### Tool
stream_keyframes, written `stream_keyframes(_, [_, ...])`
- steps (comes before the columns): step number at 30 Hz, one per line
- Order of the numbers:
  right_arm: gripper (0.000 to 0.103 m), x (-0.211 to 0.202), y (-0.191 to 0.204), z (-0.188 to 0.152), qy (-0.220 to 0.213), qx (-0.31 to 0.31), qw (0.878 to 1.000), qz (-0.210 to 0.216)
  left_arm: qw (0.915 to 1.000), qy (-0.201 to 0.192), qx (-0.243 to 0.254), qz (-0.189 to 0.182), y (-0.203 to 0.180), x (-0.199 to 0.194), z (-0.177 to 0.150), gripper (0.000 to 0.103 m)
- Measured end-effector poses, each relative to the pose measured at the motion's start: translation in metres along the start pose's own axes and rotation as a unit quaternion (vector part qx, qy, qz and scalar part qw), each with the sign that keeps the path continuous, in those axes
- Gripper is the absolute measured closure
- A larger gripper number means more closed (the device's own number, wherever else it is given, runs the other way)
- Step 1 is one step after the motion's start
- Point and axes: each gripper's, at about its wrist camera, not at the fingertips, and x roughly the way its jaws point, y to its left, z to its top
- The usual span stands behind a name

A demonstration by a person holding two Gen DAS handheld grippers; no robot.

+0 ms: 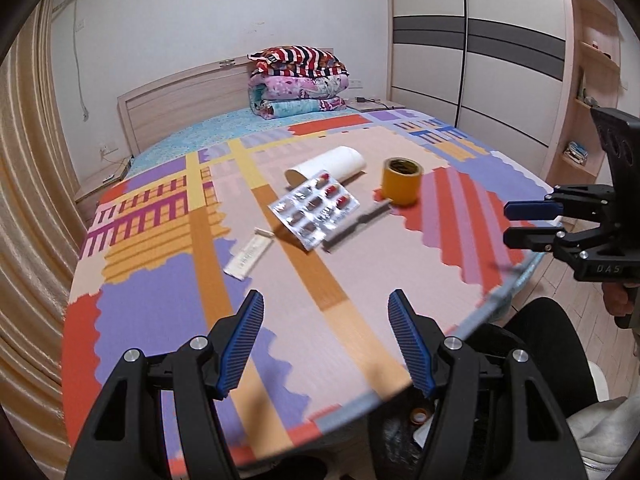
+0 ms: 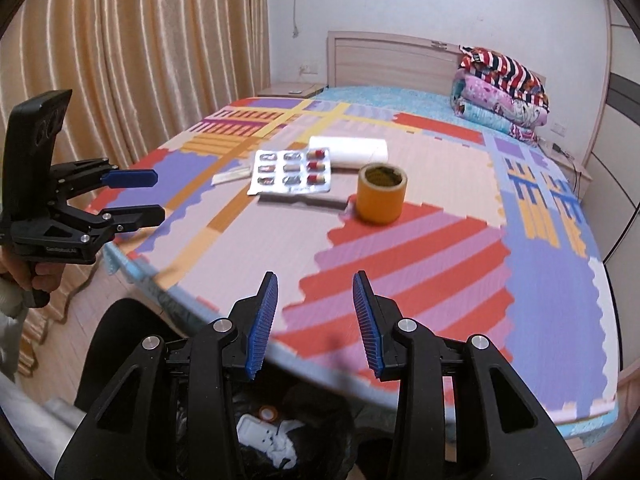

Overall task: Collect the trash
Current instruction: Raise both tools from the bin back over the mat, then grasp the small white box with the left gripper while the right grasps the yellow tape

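Note:
On the patterned mat (image 1: pixel 360 300) lie a blister pack of capsules (image 1: pixel 314 212), a white roll (image 1: pixel 326 164), a yellow tape roll (image 1: pixel 401 181), a dark flat strip (image 1: pixel 356 228) and a small white wrapper (image 1: pixel 249 255). My left gripper (image 1: pixel 326 334) is open and empty, near the mat's front edge. My right gripper (image 2: pixel 315 322) is open and empty, over the bed edge. Both are short of the items. In the right wrist view the blister pack (image 2: pixel 291 171), the tape roll (image 2: pixel 382 193) and the white roll (image 2: pixel 348 153) show. A black trash bin (image 2: pixel 272 428) with white scraps sits below.
Folded quilts (image 1: pixel 298 80) are stacked at the headboard. Curtains (image 2: pixel 120 60) hang on one side, a wardrobe (image 1: pixel 480 40) stands on the other. The right gripper (image 1: pixel 532 224) shows in the left wrist view, the left gripper (image 2: pixel 152 196) in the right wrist view. A wood floor (image 2: pixel 80 292) lies below.

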Motion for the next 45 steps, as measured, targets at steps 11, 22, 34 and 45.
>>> stream_keyframes(11, [0.059, 0.034, -0.021, 0.034, 0.001, 0.01, 0.999, -0.031, 0.9997, 0.018, 0.007, 0.014, 0.038, 0.047, 0.024, 0.041])
stream_keyframes(22, [0.046, 0.068, -0.032, 0.052, 0.01, 0.023, 0.999, -0.04, 0.9992, 0.038, 0.012, -0.003, 0.056, 0.08, 0.039, 0.041])
stream_keyframes(34, [0.046, 0.095, -0.042, 0.063, 0.023, 0.044, 0.997, -0.056, 0.9972, 0.072, 0.011, -0.018, 0.065, 0.114, 0.042, 0.06])
stream_keyframes(45, [0.056, 0.099, -0.042, 0.069, 0.02, 0.046, 0.997, -0.067, 0.9979, 0.063, 0.001, -0.015, 0.071, 0.11, 0.041, 0.08])
